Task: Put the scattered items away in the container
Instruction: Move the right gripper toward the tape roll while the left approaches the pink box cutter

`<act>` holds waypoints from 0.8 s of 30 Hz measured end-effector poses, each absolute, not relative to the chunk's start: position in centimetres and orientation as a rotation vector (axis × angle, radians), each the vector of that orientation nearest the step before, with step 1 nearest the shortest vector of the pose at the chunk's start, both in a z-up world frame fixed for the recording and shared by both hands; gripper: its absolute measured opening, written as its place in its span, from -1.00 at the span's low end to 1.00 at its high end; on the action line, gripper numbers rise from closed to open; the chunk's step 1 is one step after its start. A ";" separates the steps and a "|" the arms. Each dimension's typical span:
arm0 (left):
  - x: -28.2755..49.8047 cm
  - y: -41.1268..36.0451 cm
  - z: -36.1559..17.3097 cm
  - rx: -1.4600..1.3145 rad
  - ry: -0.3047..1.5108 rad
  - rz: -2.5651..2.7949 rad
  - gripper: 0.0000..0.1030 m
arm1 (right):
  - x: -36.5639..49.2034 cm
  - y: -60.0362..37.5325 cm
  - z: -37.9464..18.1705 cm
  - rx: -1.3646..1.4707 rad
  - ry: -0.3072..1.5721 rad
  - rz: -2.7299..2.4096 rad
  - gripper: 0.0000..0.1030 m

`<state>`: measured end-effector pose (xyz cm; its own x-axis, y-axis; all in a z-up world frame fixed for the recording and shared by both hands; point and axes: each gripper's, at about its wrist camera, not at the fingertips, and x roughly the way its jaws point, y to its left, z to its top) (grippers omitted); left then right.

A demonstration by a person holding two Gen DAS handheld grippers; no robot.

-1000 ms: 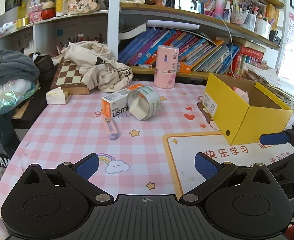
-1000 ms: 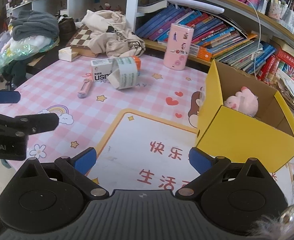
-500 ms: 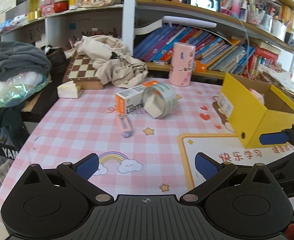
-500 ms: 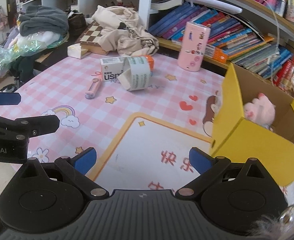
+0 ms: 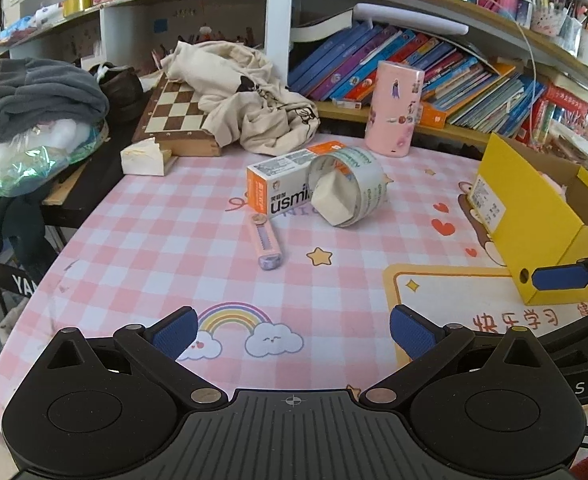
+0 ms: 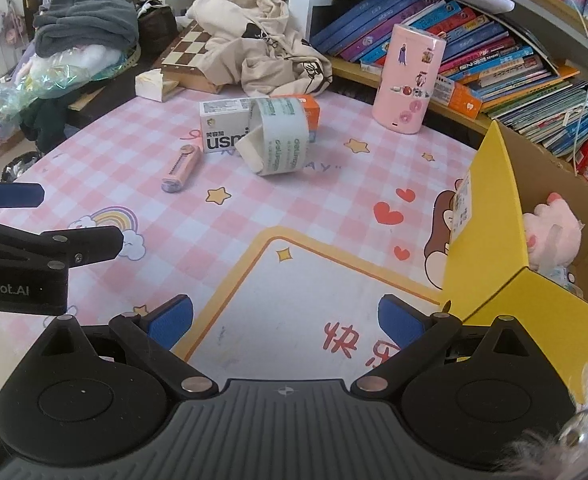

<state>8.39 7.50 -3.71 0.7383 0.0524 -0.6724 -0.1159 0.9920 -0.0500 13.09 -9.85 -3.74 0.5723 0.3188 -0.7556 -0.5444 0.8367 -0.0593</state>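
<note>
While both my left gripper (image 5: 292, 330) and right gripper (image 6: 286, 320) gape empty, the tape roll (image 5: 347, 186) at twelve o'clock, leaning on the toothpaste box (image 5: 282, 184), might roll off.

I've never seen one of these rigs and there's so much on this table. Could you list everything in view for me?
Wide roll of clear tape: one, whitish, mid-table, leaning on the carton.
Orange and white toothpaste carton: one, lying behind the tape.
Pink utility knife: one, flat, in front of the carton.
Yellow cardboard box: one, open, right side.
Pink plush toy: one, inside the box.
Tall pink canister: one, upright by the shelf.
Beige cloth bag: one, crumpled on the wooden chessboard.
Pink checked tablecloth: one, covering the table.
Left gripper: open, empty.
Right gripper: open, empty.
</note>
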 end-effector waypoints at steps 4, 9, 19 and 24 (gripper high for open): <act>9.4 7.8 -4.1 -0.100 0.733 0.105 1.00 | 14.0 -9.7 -4.0 -0.297 0.816 0.518 0.94; 10.5 8.4 -4.6 -0.126 0.733 0.138 1.00 | 15.4 -9.6 -4.1 -0.278 0.800 0.514 0.94; 13.5 9.2 -5.4 -0.113 0.756 0.165 1.00 | 19.1 -8.7 -4.3 -0.257 0.793 0.530 0.94; 15.2 9.7 -5.8 -0.127 0.779 0.179 1.00 | 21.1 -7.9 -4.3 -0.251 0.784 0.550 0.93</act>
<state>15.15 9.71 -5.77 0.6974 0.1132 -0.7077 -0.2067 0.9773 -0.0473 21.09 -7.90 -4.28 0.5775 0.3736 -0.7259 -0.5548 0.8319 -0.0132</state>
